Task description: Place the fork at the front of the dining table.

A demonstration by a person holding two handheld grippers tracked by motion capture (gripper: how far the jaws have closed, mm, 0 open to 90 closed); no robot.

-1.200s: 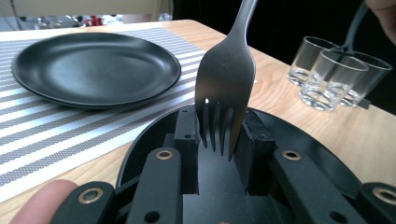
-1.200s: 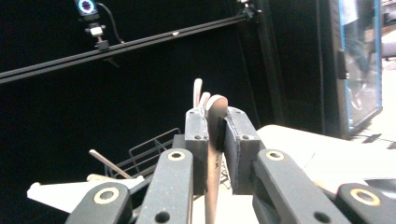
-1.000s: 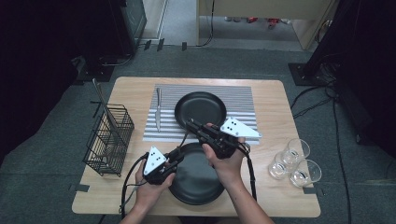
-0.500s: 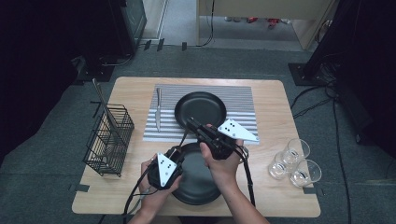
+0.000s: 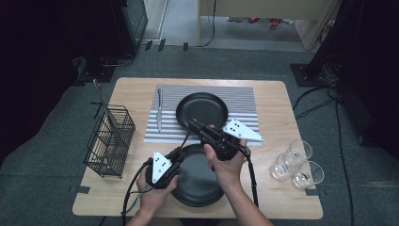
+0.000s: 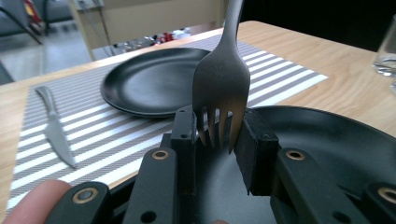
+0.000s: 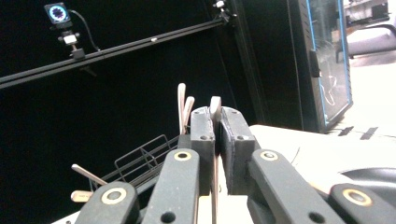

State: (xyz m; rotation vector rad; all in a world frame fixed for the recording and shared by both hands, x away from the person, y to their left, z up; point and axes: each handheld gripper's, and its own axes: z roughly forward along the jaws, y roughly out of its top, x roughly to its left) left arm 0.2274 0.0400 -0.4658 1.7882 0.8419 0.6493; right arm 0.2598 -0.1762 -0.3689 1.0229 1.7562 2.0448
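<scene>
A steel fork (image 6: 219, 84) stands with its tines down over the near black plate (image 5: 197, 188). My left gripper (image 6: 217, 126) has its pads against both edges of the tines; its jaws have just been closing on them. In the high view the left gripper (image 5: 179, 153) sits at that plate's left rim. My right gripper (image 5: 194, 123) reaches in from the right, above it. It is shut on the fork's thin handle (image 7: 215, 107), seen edge-on between the right gripper's pads (image 7: 217, 116). Those jaws have just eased open a trifle and still hold the handle.
A second black plate (image 5: 202, 108) lies on a striped mat (image 5: 244, 101), with a knife (image 5: 159, 113) at its left. A wire basket (image 5: 110, 139) holding wooden utensils stands at the table's left edge. Three glasses (image 5: 294, 162) stand at the right.
The left gripper nudged a little right along the near plate's rim and came partly back. The right hand kept still with the fork handle.
</scene>
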